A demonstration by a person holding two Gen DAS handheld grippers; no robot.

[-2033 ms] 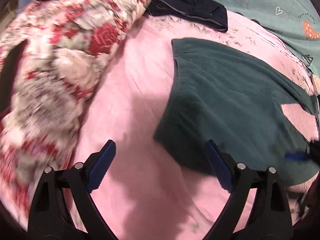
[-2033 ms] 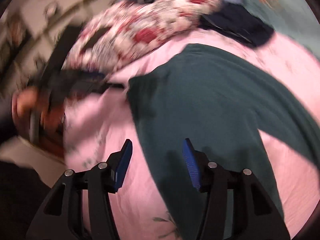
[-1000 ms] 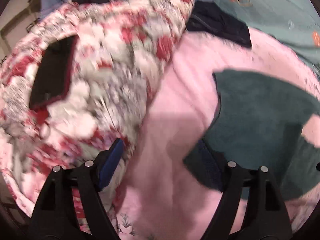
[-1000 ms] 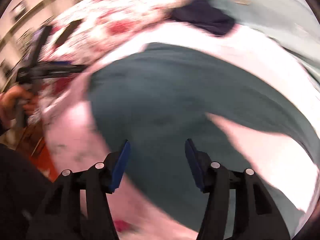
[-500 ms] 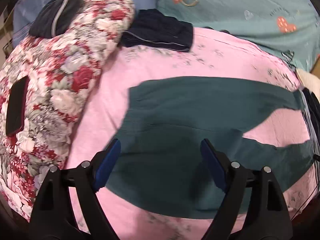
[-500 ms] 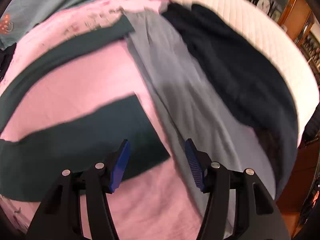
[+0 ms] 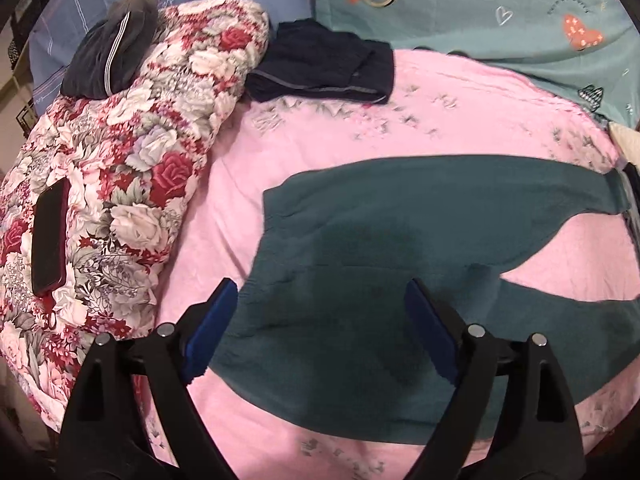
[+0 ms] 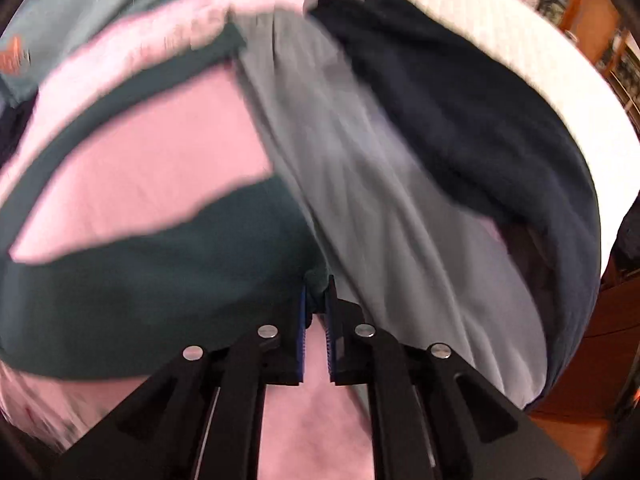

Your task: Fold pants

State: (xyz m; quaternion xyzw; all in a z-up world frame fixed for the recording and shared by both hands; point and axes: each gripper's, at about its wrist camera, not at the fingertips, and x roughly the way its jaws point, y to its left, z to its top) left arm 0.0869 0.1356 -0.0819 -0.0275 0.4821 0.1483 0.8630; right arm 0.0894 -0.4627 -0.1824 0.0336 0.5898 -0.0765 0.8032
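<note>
Right wrist view: right gripper (image 8: pixel 316 300) pinches the green pants (image 8: pixel 160 280) cuff.

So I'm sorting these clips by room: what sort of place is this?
Most likely a bedroom: the green pants lie spread on a bed with a pink sheet, a folded floral quilt beside them, and other garments piled along the bed's edge.

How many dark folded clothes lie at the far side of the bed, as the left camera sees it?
2. One grey folded garment with a white stripe lies on top of the floral quilt. One navy folded garment lies on the pink sheet beside the quilt. Others may be hidden.
</note>
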